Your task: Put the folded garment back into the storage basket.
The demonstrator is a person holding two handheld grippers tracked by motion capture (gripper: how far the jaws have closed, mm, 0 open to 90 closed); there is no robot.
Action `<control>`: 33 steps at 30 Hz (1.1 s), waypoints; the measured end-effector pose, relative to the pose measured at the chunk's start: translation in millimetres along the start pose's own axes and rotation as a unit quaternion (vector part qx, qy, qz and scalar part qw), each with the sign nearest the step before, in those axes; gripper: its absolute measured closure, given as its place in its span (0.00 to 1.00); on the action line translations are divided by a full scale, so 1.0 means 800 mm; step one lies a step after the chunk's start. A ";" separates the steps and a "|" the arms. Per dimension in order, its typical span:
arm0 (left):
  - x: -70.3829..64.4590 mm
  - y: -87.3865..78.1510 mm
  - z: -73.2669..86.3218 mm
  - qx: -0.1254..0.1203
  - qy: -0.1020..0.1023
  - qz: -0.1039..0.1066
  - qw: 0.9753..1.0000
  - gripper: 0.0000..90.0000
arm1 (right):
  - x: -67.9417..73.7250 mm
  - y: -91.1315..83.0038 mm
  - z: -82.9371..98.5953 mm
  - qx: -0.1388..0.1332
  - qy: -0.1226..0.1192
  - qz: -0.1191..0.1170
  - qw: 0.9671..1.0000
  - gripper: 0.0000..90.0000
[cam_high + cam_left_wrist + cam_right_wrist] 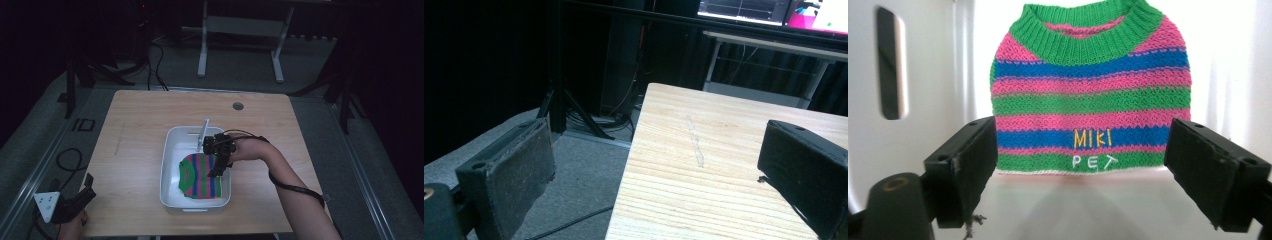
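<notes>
The sweater (1090,95) is coarse knitted cloth with ribbed edging and stitched letters. It lies in a tub (172,145) of smooth, slightly glossy white plastic. The worktop (724,150) under the tub is matt, pale grained wood. The right tool (1080,175) has matt black pads (1215,175), scuffed.

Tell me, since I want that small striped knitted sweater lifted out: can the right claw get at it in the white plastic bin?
Probably yes: the right claw hangs open just above the striped knitted sweater, with nothing between them in the white plastic bin.

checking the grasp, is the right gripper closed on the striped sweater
No, in the right gripper view the right gripper stands open, its jaws wide apart before the striped sweater, which lies flat.
</notes>
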State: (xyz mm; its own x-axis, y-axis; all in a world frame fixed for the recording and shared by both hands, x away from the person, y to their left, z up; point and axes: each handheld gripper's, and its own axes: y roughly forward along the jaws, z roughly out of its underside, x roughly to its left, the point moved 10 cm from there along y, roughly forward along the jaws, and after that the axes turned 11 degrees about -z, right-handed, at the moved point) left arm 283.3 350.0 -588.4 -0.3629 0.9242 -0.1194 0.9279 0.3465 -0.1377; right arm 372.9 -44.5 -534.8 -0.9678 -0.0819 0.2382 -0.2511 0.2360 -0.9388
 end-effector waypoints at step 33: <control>0.000 0.000 0.000 0.000 0.001 -0.002 1.000 0.03 | -0.014 -0.058 0.174 -0.079 0.091 0.095 0.988 0.15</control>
State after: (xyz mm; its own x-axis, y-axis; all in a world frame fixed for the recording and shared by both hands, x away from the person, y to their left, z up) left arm 283.3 350.2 -588.5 -0.3671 0.9227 -0.1175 0.9261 0.3508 -0.1390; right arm 398.5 -189.6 -528.4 -0.9818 0.1509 0.1156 -0.0504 0.3797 -0.9237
